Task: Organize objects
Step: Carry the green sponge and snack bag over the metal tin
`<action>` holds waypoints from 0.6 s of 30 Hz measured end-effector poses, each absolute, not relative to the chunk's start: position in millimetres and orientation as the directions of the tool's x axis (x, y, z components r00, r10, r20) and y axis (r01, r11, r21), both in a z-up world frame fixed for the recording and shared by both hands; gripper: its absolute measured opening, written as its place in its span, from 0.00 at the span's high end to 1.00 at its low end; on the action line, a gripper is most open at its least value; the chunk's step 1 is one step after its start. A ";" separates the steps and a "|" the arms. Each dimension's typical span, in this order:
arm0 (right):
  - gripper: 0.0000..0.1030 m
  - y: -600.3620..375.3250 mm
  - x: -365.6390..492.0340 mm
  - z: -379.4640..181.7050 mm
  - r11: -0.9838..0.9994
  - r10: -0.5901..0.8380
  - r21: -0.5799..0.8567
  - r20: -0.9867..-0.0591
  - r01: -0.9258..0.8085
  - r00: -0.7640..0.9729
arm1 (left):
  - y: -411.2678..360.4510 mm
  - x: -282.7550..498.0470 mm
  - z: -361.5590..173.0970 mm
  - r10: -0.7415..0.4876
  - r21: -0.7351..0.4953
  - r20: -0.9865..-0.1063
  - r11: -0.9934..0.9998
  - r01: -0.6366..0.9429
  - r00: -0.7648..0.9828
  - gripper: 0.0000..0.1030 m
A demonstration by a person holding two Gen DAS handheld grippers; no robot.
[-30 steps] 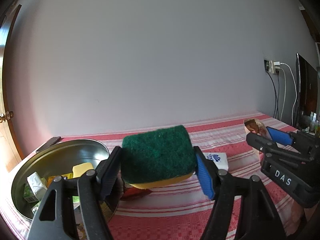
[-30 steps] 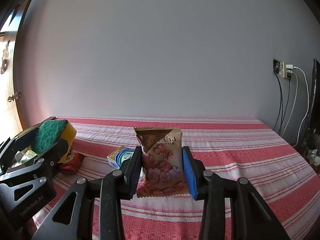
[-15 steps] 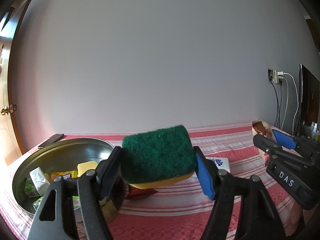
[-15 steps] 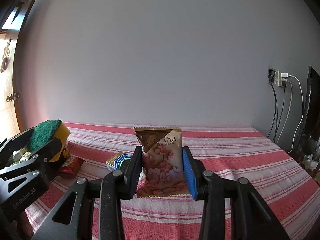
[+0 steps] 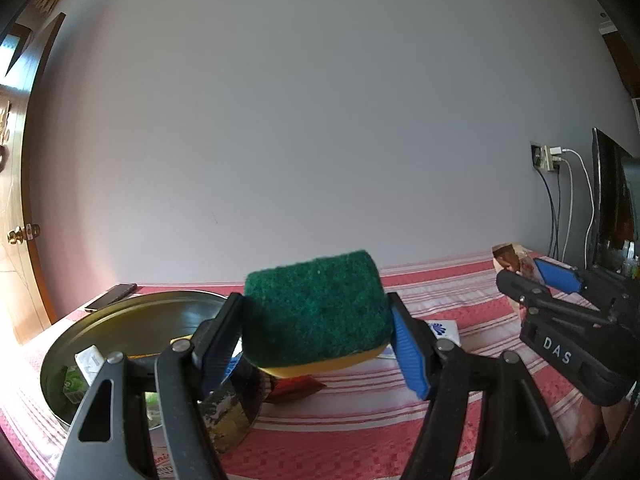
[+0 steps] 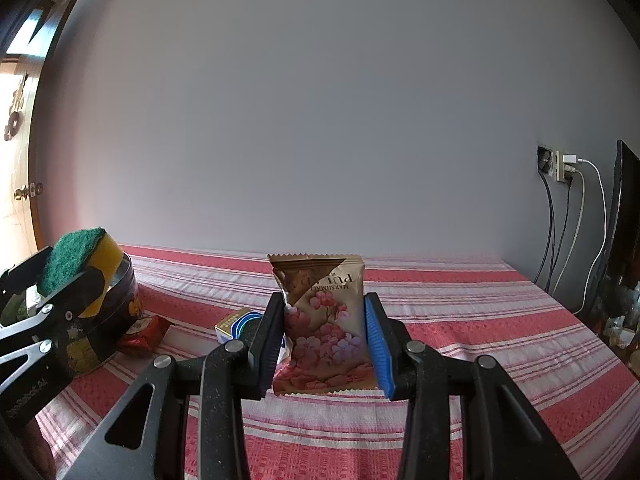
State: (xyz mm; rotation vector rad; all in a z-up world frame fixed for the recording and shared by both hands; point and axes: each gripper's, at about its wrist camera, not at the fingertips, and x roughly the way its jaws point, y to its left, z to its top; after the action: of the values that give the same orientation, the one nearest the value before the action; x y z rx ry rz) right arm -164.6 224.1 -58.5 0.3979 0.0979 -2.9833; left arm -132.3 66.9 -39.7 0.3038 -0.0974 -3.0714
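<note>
My left gripper is shut on a green and yellow sponge, held above the right rim of a round metal tin with small packets inside. The sponge also shows in the right wrist view. My right gripper is shut on a gold snack packet with pink flowers, held above the red striped cloth. The right gripper and its packet show at the right of the left wrist view.
A small red wrapped item and a white and blue box lie on the cloth beside the tin. A phone lies behind the tin. Cables and a wall socket are at the right, by a dark screen.
Both grippers have risen and tilted up a little with their objects still held. The left gripper with the sponge has shifted left, closer over the tin.
</note>
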 end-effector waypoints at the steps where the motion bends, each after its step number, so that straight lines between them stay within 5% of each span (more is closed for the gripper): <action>1: 0.59 222.1 -163.8 -58.5 -0.989 -0.122 -0.050 -0.265 0.140 -0.957 | 65.4 -132.0 -39.8 -0.057 0.066 -0.198 -0.997 0.045 -0.979 0.32; 18: 0.59 168.2 -174.2 -28.4 -0.953 -0.258 -0.092 -0.259 0.290 -0.931 | 10.1 -117.2 -24.5 -0.124 0.032 -0.219 -0.992 0.120 -0.968 0.32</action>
State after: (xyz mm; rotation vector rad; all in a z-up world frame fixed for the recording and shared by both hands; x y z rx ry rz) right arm -174.2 168.2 -28.4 0.3553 0.1868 -2.8326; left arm -117.2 10.1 -24.5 0.3352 -0.0285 -3.0001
